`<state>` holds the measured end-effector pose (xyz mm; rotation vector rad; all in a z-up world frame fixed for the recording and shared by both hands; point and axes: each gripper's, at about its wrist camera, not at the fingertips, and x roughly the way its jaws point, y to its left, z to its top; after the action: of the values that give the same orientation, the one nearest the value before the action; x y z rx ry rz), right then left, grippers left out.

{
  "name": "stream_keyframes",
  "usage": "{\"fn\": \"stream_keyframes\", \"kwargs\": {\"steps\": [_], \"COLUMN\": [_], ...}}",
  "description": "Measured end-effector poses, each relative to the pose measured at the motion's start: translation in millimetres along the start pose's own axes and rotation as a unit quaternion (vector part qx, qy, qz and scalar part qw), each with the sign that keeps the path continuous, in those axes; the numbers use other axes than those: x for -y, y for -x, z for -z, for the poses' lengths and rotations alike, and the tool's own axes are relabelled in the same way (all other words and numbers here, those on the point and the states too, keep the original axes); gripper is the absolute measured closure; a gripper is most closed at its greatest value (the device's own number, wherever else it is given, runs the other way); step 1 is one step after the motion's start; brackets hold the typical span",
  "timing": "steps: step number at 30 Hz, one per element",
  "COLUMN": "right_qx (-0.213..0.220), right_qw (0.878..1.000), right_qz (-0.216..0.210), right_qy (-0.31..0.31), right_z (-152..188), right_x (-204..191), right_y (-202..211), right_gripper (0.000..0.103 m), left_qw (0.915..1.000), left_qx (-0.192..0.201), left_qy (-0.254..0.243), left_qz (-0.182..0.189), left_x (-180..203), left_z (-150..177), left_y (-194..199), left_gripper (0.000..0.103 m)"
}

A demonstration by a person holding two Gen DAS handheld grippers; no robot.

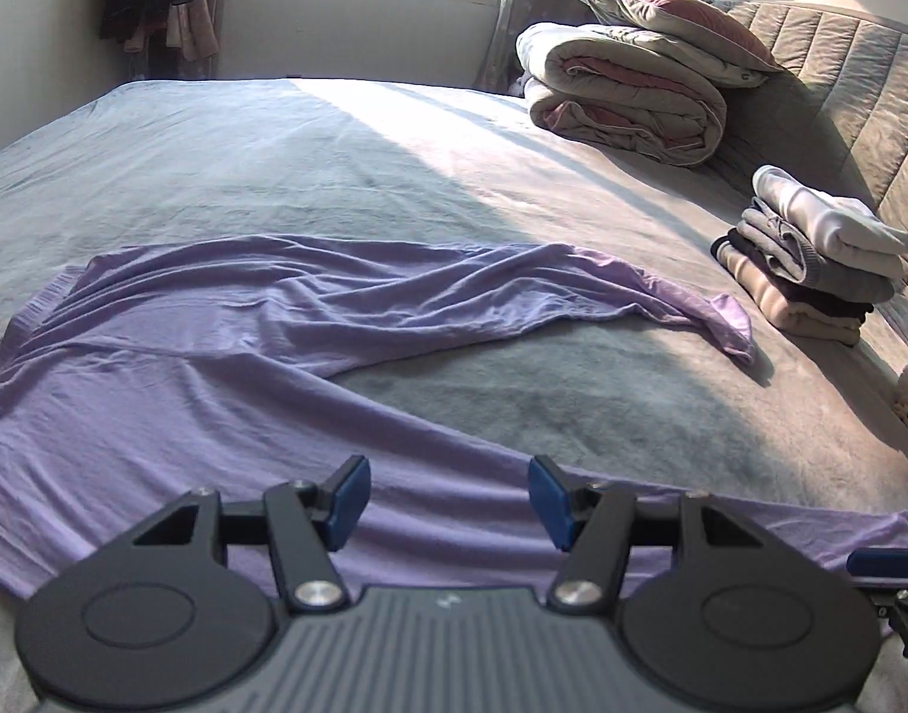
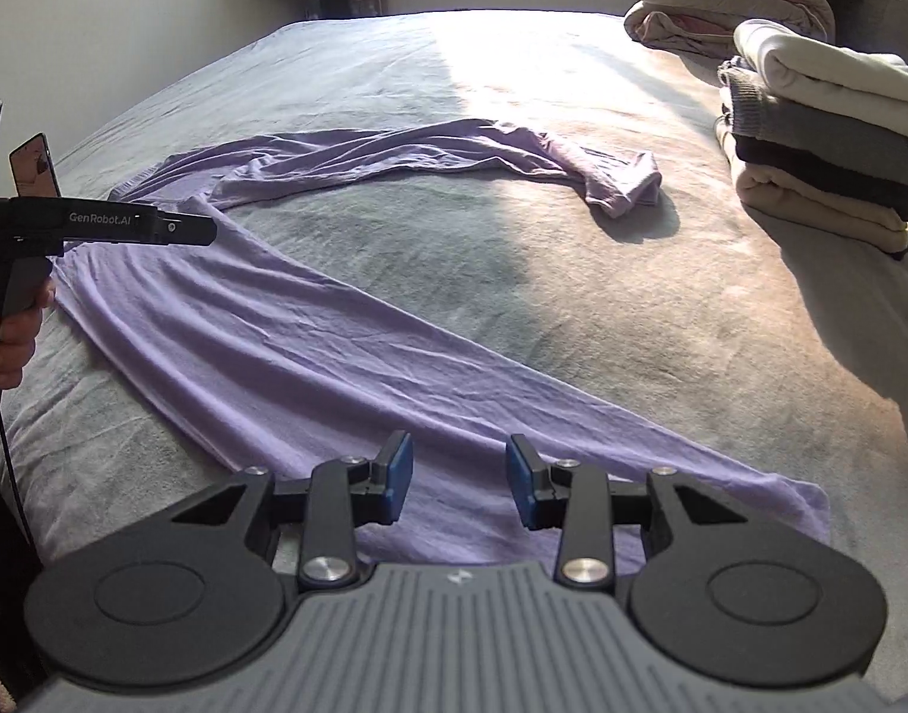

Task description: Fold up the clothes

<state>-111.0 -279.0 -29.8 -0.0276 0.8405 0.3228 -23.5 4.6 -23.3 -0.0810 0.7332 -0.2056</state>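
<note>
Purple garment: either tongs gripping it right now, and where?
Nothing held. Left tongs and right tongs are both open above the purple garment, which lies loose on the bed.

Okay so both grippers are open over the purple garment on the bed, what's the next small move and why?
Probably lower the left gripper and right gripper onto the near edge of the purple garment and close. Both are open, holding nothing, and the garment lies spread but wrinkled on the bed, still unfolded.

left gripper fingers apart, right gripper likewise
</note>
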Motion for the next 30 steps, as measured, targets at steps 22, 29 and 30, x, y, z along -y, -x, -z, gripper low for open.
{"fn": "stream_keyframes", "kwargs": {"steps": [22,29,30], "right_qx": [0.008,-0.006,-0.004], "right_qw": [0.964,0.959,0.958], "right_qz": [-0.167,-0.128,-0.124], "right_qy": [0.208,0.254,0.258], "right_z": [-31.3,-27.9,-28.8], "right_x": [-170.6,-187.5,-188.4], "right_y": [-54.8,-77.8,-79.4], "right_gripper": [0.064,0.065,0.068], "left_qw": [0.9812,0.9696,0.9685], "left_qx": [0.014,0.016,0.019], "left_qy": [0.159,0.218,0.223], "left_qz": [-0.108,-0.11,-0.109], "left_x": [-180.8,-224.4,-226.8], "left_z": [34.7,42.7,42.1], "left_y": [60.3,55.4,54.7], "left_gripper": [0.044,0.078,0.08]}}
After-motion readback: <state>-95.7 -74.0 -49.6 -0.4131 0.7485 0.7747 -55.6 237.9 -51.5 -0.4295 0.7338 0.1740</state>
